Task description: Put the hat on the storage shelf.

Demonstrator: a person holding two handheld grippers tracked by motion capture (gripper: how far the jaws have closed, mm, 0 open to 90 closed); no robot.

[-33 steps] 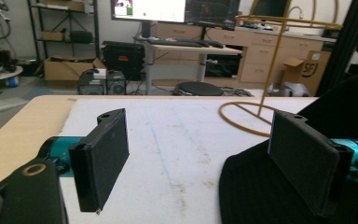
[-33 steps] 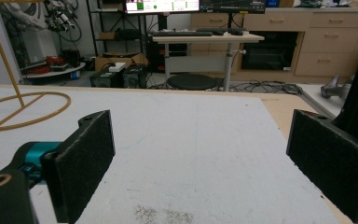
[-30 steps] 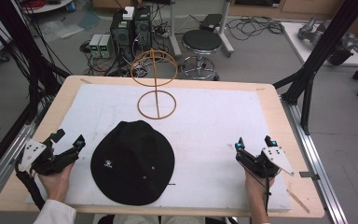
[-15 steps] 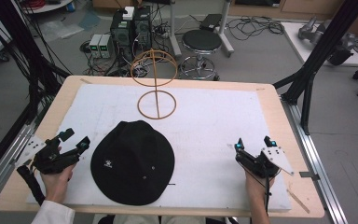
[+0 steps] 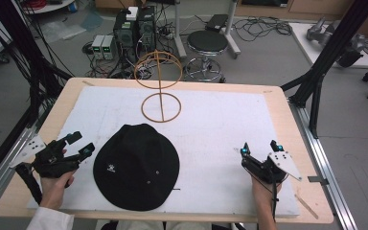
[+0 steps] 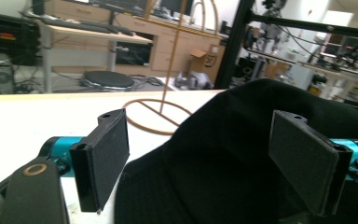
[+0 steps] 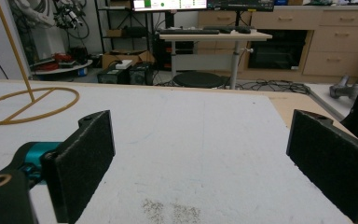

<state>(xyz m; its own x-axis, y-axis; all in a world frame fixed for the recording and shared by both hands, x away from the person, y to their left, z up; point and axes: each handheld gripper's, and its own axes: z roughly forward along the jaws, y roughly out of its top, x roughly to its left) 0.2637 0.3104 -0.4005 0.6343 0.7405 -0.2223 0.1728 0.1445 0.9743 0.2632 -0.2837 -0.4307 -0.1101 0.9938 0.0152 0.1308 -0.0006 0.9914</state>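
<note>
Bucket hat [image 5: 136, 166] lies ungrasped near the wire hat stand [image 5: 160, 84], left gripper [image 5: 79, 144] beside its brim and right gripper [image 5: 259, 147] well apart, both jaws wide.

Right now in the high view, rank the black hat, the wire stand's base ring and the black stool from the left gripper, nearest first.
From the left gripper:
1. Black hat, just beside it on the mat.
2. Base ring, mid-table, beyond the hat.
3. Black stool, on the floor past the far edge.

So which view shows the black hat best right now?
The high view: the whole hat lies flat on the white mat, brim outline complete, with the open left gripper just beside its edge. The left gripper view gives a close, cropped look at the brim between the jaws.
</note>
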